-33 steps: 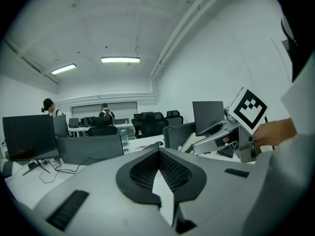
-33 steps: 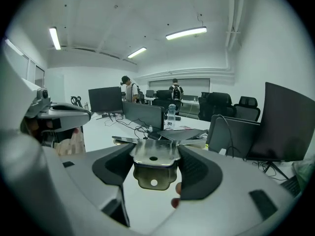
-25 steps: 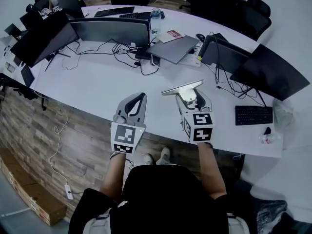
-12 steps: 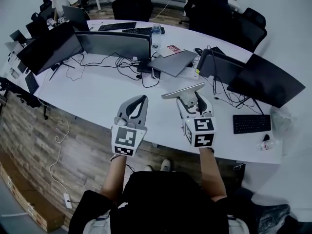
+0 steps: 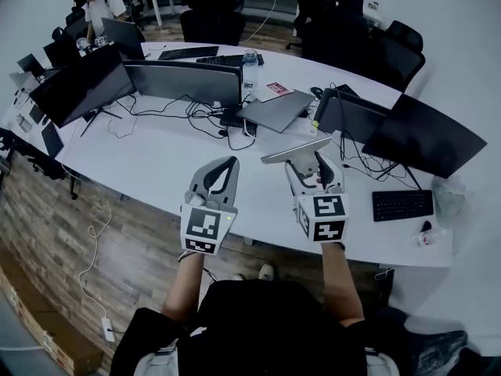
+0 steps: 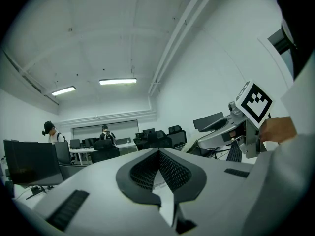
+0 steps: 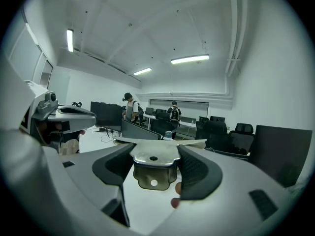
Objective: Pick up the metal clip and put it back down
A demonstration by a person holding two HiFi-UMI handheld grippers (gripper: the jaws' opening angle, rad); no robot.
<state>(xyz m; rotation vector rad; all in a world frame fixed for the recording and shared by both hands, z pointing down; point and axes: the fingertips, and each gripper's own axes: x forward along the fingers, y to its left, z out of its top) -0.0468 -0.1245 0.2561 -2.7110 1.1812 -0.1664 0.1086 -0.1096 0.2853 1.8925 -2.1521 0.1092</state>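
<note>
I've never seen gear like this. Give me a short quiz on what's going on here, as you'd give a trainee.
1. True or false: the left gripper has its jaws wide apart.
2. Which one holds the metal clip? A. the left gripper; B. the right gripper; C. neither.
3. Fill in: the metal clip is held up over a white ___.

Key
1. False: its jaws are together, with nothing between them.
2. B: its jaws are shut on the clip.
3. desk.
</note>
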